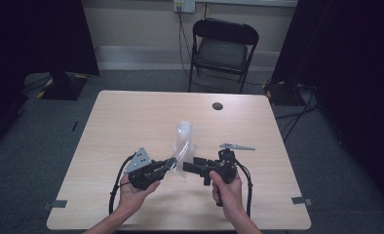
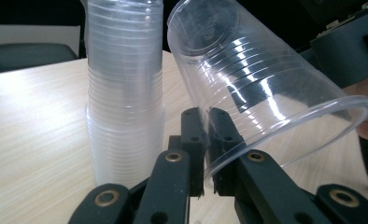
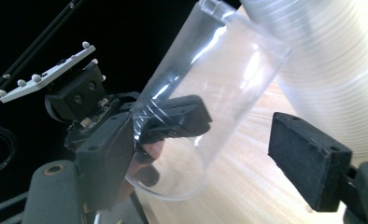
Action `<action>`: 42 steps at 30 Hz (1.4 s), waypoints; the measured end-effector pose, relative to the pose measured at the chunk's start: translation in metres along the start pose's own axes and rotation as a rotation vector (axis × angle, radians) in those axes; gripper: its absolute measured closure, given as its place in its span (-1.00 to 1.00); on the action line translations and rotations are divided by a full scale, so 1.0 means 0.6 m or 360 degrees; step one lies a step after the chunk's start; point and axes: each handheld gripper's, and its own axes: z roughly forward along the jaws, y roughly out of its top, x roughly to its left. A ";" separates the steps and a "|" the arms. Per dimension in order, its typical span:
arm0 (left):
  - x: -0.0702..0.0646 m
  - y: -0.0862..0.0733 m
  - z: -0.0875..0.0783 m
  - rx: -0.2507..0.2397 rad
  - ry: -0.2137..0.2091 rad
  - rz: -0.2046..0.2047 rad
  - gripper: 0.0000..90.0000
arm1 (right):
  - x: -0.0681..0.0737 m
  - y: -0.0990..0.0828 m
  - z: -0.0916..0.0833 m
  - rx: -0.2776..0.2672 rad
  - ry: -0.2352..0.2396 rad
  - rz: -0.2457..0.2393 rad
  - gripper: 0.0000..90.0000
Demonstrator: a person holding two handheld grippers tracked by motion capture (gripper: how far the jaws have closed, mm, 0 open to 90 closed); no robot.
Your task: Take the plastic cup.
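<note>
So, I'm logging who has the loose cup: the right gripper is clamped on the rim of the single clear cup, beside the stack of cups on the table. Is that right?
Not quite: the left gripper is clamped on the rim of the single clear cup, as the left gripper view shows. The right gripper stands open around it. The stack of cups does stand beside it on the table.

Black folding chair beyond table's far edge, grey carpet, pale wall with socket, dark curtains flanking.
</note>
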 end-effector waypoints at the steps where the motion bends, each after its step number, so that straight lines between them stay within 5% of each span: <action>1: 0.001 0.001 -0.001 0.0006 0.0002 -0.0011 0.91 | 0.000 0.000 -0.001 -0.0001 -0.0015 -0.0012 -0.50; 6: 0.009 0.004 -0.007 0.0076 -0.0049 -0.0103 0.91 | -0.002 -0.001 -0.004 0.0007 -0.0087 -0.0073 -0.49; 13: 0.005 0.015 -0.012 0.0170 -0.0091 -0.0110 0.91 | -0.010 -0.004 -0.015 0.0006 -0.0173 -0.0174 -0.49; 23: 0.001 0.010 0.000 0.0333 -0.0148 -0.0088 0.92 | -0.007 -0.003 -0.025 0.0077 -0.0350 -0.0434 -0.60; 35: -0.004 0.003 0.016 0.0537 -0.0231 -0.0014 0.92 | -0.007 -0.005 -0.034 0.0119 -0.0235 -0.0598 -0.66; 42: -0.004 -0.005 0.026 0.0601 -0.0266 -0.0034 0.92 | 0.001 -0.005 -0.034 0.0168 -0.0183 -0.0713 -0.64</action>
